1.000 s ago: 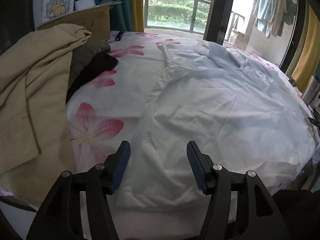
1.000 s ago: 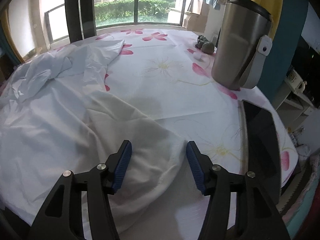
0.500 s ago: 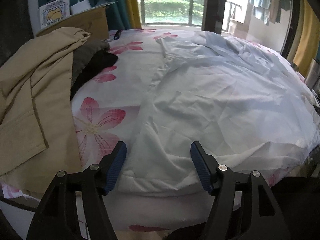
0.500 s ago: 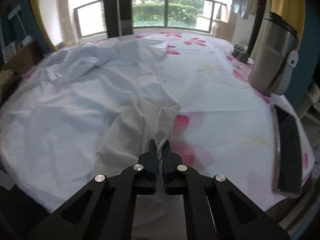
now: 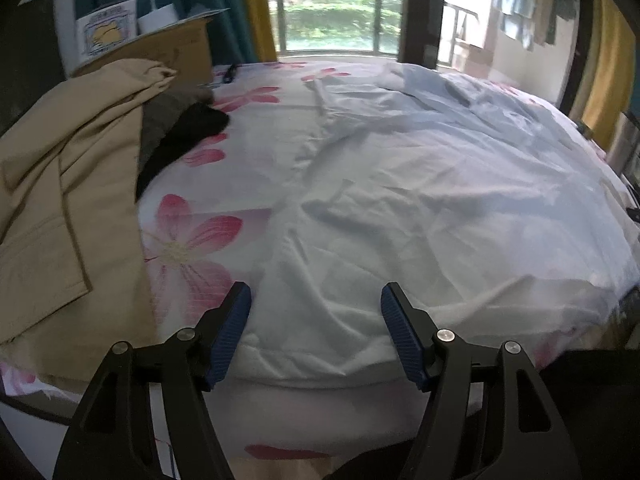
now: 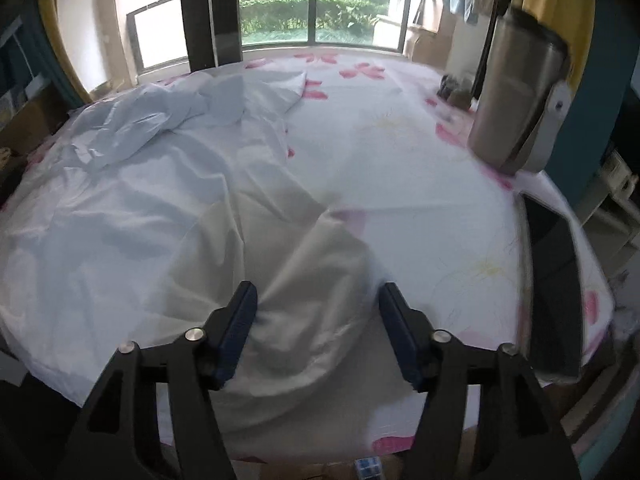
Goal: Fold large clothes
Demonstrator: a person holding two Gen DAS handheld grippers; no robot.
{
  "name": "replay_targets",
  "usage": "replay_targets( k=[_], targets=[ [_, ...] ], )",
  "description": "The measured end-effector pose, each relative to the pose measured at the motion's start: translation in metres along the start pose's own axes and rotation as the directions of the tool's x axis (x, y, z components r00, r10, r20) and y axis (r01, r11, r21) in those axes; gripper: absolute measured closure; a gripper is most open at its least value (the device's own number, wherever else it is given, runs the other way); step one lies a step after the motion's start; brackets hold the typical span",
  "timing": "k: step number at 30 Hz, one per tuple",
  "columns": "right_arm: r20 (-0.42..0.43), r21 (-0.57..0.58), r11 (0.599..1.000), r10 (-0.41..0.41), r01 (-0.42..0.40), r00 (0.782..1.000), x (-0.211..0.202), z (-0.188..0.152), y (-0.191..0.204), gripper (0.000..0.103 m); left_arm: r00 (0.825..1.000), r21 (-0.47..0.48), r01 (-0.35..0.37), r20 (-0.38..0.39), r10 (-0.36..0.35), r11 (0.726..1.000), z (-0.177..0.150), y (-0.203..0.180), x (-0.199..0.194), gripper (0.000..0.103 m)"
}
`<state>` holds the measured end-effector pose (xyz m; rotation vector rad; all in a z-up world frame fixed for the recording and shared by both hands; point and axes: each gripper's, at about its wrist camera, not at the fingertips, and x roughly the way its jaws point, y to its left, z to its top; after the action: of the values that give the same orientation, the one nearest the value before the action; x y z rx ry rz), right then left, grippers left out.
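The white garment [image 5: 420, 200] lies spread over most of the worktop [image 6: 400, 168], so the middle is low and easy to pass over. On the left a heap blocks the edge: a tan coat [image 5: 68, 184] over dark clothes [image 5: 180, 136], with a cardboard box [image 5: 172, 52] behind. On the right, a tall steel flask [image 6: 516, 100] stands near the rim, and a dark tablet [image 6: 556, 292] lies flat (partly blurred) just before it. Bare flowered cloth between garment and flask leaves room.

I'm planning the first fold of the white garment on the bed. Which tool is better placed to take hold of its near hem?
Left, probably. The left tool straddles the flat hem of the white garment squarely; the right tool, jaws opening, sits over a rumpled corner.
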<state>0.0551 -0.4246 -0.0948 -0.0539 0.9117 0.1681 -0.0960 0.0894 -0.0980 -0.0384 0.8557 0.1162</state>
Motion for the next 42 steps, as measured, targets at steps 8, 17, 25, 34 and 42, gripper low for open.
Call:
replay_targets(
  k=[8, 17, 25, 34, 42],
  targets=[
    [0.048, -0.053, 0.998, 0.047, -0.044, 0.998, -0.003, -0.006, 0.02, 0.101, 0.999, 0.038, 0.043, -0.003, -0.043, 0.998, 0.0, -0.007, -0.005, 0.098],
    [0.133, -0.086, 0.996, 0.035, -0.024, 0.99, -0.026, 0.002, 0.028, 0.101, 0.996, 0.032, -0.003, 0.085, 0.001, 0.999, 0.015, 0.005, -0.03, 0.1],
    [0.239, -0.088, 0.996, 0.039, -0.018, 0.97, -0.047, 0.028, 0.021, 0.101, 0.984, 0.0, -0.003, 0.178, 0.003, 1.0, 0.046, 0.006, -0.043, 0.099],
    [0.318, -0.079, 0.997, 0.047, -0.023, 0.947, -0.053, 0.065, 0.019, 0.101, 0.963, -0.019, -0.028, 0.269, 0.033, 0.999, 0.082, 0.01, -0.048, 0.099],
    [0.347, -0.066, 0.998, 0.024, -0.001, 0.938, -0.046, 0.099, 0.015, 0.101, 0.949, -0.055, -0.037, 0.31, 0.052, 0.998, 0.111, 0.019, -0.034, 0.099]
  ],
)
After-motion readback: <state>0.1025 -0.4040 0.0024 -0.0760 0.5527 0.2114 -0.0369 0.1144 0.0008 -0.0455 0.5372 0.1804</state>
